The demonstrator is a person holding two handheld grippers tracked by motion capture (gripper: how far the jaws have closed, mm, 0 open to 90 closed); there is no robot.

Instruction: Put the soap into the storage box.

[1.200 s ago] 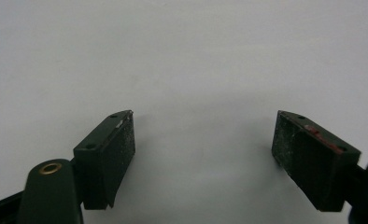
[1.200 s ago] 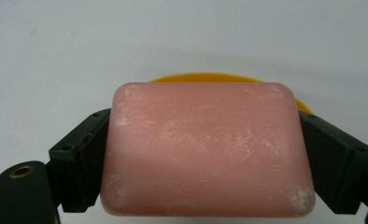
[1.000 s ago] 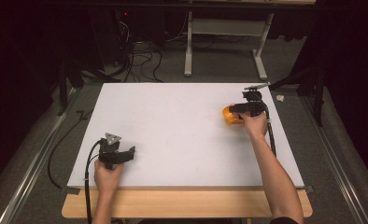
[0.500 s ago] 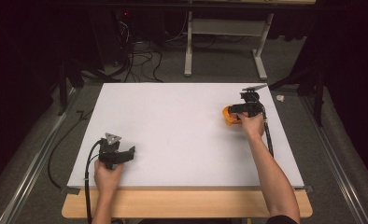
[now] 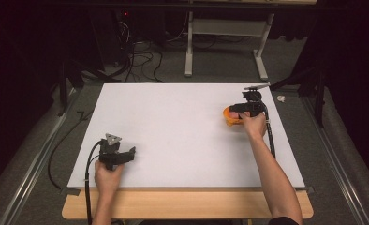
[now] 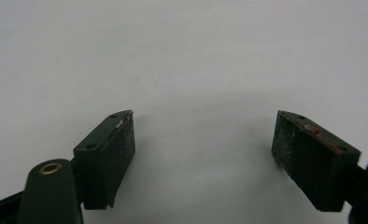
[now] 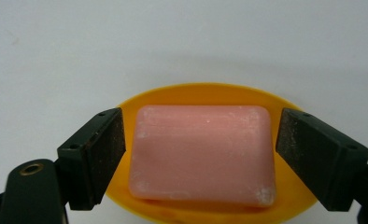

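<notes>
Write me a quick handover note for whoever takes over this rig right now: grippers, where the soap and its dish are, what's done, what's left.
Right gripper: over the table's far right, jaws straddling the pink soap bar. They have just been closing, but a small gap shows on each side, so no grip yet.
Left gripper: open and empty over bare white table, near the front left.
Soap lies flat in the orange dish, which sits on the table.
Done: right gripper lined up on the bar.
Left, likely: finish closing on the soap and lift it out of the dish.

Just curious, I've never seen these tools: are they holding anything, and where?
Nothing yet. The right gripper fingers, just closing, flank the soap's short ends with small gaps. The left gripper is open.
</notes>
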